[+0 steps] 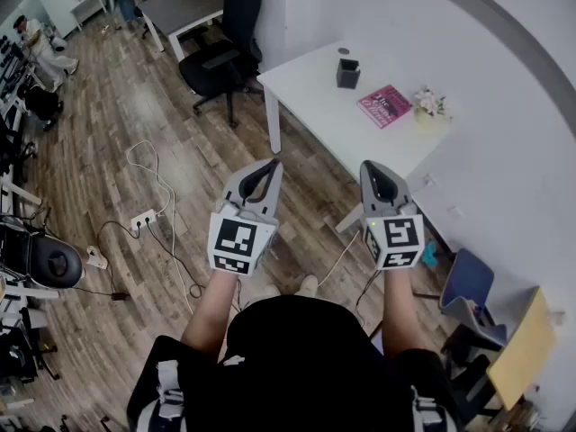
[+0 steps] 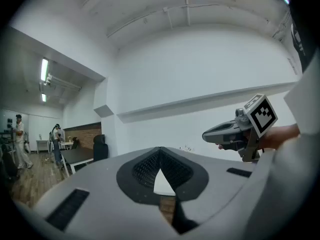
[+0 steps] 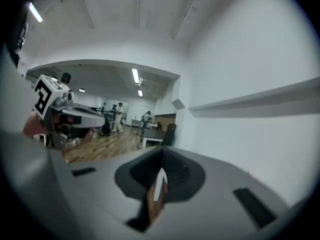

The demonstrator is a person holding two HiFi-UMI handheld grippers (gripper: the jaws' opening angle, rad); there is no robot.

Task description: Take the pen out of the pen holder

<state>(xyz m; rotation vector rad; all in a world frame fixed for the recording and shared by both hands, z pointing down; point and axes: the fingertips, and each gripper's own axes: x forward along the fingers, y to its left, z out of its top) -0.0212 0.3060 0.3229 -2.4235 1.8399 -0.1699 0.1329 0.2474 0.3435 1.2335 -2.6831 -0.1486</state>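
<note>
A black pen holder (image 1: 347, 73) stands on the white table (image 1: 333, 115) ahead of me, near its far edge. A small dark thing (image 1: 344, 51) shows just beyond it; I cannot tell if it is the pen. Both grippers hang in the air over the wooden floor, well short of the table. My left gripper (image 1: 270, 166) is shut with nothing in it, its jaw tips meeting (image 2: 160, 150). My right gripper (image 1: 373, 169) is likewise shut and empty (image 3: 161, 158). Each gripper shows in the other's view: the right gripper (image 2: 206, 134), the left gripper (image 3: 106, 116).
A pink book (image 1: 384, 105) and a small flower pot (image 1: 429, 104) lie on the table right of the holder. A black office chair (image 1: 216, 61) stands left of it, by a grey desk (image 1: 184, 5). Cables and a power strip (image 1: 144, 219) cross the floor. A blue chair (image 1: 468, 284) is at my right.
</note>
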